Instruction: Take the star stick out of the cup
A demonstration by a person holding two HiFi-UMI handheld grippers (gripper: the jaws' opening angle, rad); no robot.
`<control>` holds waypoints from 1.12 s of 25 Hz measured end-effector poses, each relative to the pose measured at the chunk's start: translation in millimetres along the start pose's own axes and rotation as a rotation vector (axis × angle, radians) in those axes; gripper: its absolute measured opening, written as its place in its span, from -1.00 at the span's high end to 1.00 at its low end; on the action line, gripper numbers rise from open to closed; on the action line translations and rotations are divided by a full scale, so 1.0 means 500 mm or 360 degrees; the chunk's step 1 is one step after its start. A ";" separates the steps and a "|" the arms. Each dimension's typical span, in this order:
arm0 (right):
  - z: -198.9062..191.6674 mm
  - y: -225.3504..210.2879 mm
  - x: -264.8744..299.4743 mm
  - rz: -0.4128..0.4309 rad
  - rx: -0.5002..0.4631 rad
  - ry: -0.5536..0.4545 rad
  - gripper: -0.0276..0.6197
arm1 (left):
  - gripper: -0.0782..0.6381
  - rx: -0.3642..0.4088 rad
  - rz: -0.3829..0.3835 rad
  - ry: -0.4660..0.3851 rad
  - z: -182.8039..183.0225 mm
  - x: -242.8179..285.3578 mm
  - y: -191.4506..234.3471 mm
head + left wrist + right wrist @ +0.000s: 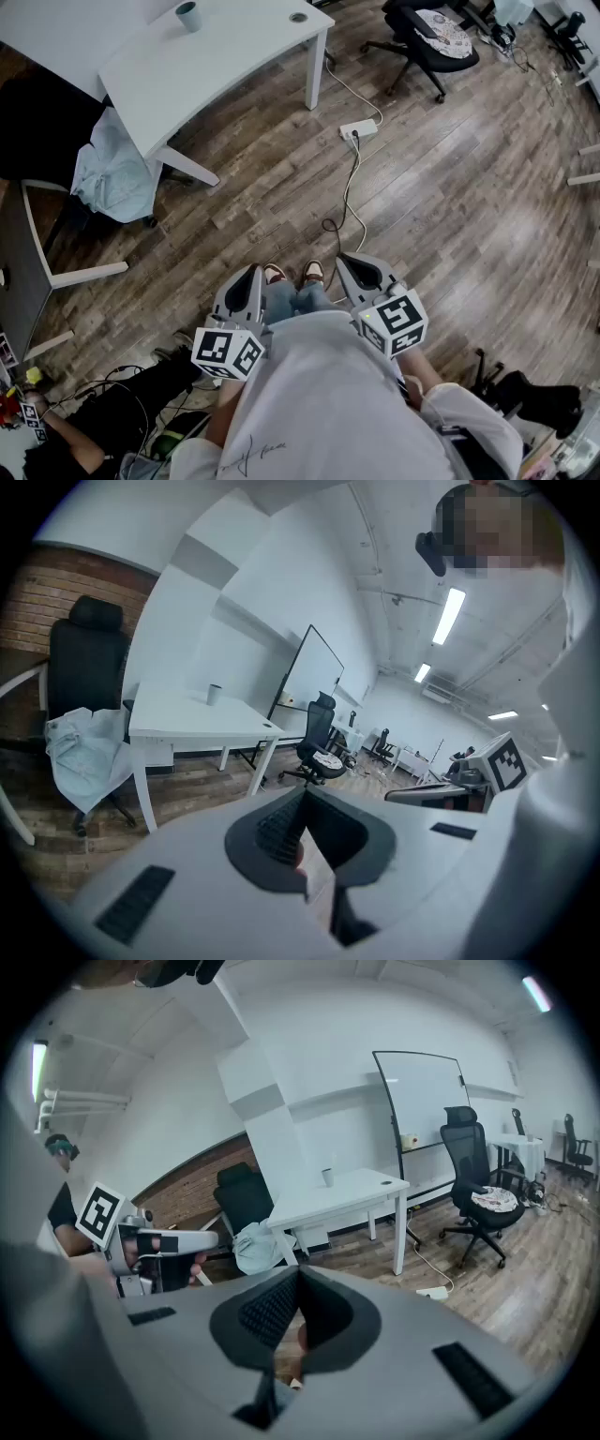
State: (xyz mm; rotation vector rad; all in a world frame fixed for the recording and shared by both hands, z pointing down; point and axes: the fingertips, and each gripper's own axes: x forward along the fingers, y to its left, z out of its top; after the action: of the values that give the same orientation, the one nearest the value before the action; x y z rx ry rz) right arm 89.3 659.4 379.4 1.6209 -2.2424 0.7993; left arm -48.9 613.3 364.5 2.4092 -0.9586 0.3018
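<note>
Jaws of both the left gripper (249, 281) and right gripper (354, 267) are closed together on nothing, held low against the person's body, likely because the cup (188, 15) stands well apart on the white table (225, 66); no star stick is discernible

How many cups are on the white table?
1. The cup stands on the white table, near its far edge in the head view. More could be hidden where the table runs out of frame.
</note>
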 end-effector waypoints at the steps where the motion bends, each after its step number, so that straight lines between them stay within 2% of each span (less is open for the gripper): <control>1: 0.001 -0.003 -0.003 0.0006 -0.0008 0.0001 0.89 | 0.77 -0.0003 0.0008 -0.0006 0.001 0.002 -0.004; 9: 0.024 -0.037 -0.017 0.0014 -0.0051 -0.0022 0.89 | 0.77 -0.0039 0.0037 -0.0041 0.006 0.016 -0.021; 15: 0.051 -0.088 -0.023 -0.0022 0.0097 -0.0071 0.89 | 0.77 -0.0072 0.0041 -0.0040 0.009 0.035 -0.006; 19: 0.076 -0.094 0.000 -0.0015 0.0100 -0.0080 0.89 | 0.77 -0.0103 0.0010 -0.0046 0.022 0.064 0.021; 23: 0.117 -0.094 0.040 -0.0004 0.0068 -0.0079 0.89 | 0.77 -0.0115 -0.0023 -0.0065 0.059 0.105 0.053; 28: 0.185 -0.102 0.115 0.0007 0.0033 -0.0080 0.89 | 0.77 -0.0113 -0.0037 -0.0106 0.140 0.153 0.107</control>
State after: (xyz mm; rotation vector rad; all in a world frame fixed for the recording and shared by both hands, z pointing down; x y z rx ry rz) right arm 127.0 549.6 347.6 1.6640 -2.2795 0.7939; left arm -29.6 498.3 356.4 2.3768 -0.9538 0.1775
